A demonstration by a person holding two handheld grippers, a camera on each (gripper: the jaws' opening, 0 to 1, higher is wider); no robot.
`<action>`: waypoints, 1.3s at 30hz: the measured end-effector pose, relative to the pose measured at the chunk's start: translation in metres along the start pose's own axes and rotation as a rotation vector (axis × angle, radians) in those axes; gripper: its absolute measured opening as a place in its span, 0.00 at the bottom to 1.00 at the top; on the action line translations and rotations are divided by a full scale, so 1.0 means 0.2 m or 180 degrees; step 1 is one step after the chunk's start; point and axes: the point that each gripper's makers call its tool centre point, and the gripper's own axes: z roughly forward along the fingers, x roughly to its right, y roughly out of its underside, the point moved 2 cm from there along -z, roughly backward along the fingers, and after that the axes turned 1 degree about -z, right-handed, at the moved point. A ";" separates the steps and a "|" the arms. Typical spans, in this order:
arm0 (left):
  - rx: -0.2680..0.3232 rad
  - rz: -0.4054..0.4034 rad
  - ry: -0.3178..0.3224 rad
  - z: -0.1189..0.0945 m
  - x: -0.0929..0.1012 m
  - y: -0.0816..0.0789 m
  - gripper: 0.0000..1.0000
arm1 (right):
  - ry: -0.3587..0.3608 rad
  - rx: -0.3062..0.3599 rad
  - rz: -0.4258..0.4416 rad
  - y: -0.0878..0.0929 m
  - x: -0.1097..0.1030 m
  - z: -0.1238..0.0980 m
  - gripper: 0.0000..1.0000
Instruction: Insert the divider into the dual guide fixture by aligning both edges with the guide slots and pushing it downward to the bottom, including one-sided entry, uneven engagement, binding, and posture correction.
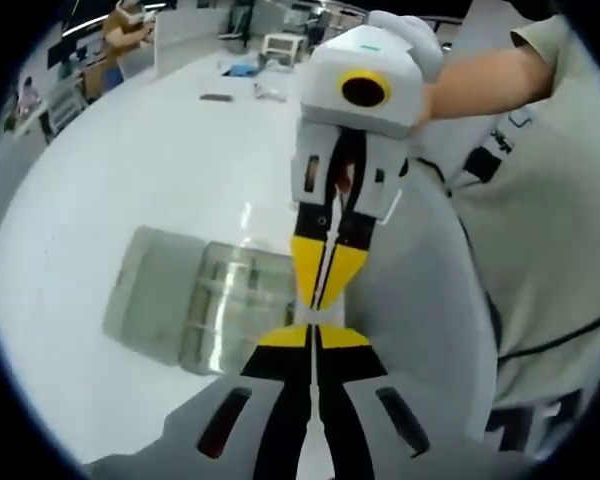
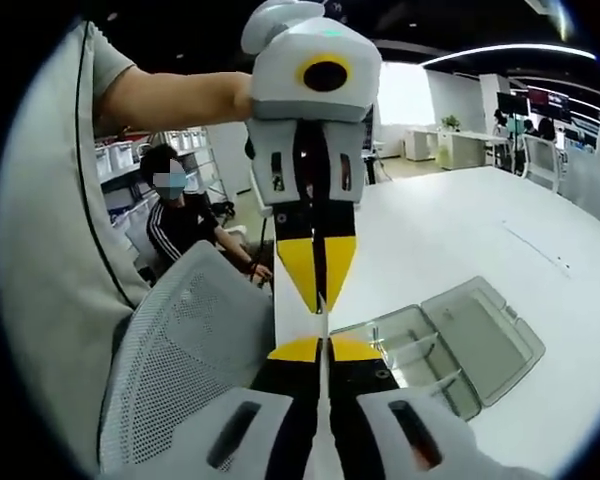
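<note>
White tabletop (image 1: 130,170) carries the clear fixture (image 1: 205,300) below, while left tongs (image 1: 315,335) and right tongs (image 2: 322,345), tips nearly meeting, seemingly clamp the thin divider (image 2: 323,325) edge-on between them, poised for aligning.

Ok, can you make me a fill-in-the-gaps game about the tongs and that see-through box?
1. The left tongs and the right tongs both have ____ tips.
2. The clear box lies on a ____ table.
3. The lid of the clear box is ____.

Missing words: yellow; white; open.
</note>
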 end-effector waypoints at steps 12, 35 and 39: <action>-0.0140 0.0226 -0.0139 -0.01 -0.03 0.00 0.00 | 0.0088 0.0002 0.0078 -0.02 0.03 -0.01 0.03; -0.0825 0.0351 -0.0429 -0.03 -0.15 0.09 0.00 | 0.0291 -0.0092 0.0046 0.00 0.05 -0.07 0.20; -0.0900 0.0371 -0.0482 -0.03 -0.17 0.09 0.00 | 0.0326 -0.0099 0.0035 0.00 0.05 -0.08 0.22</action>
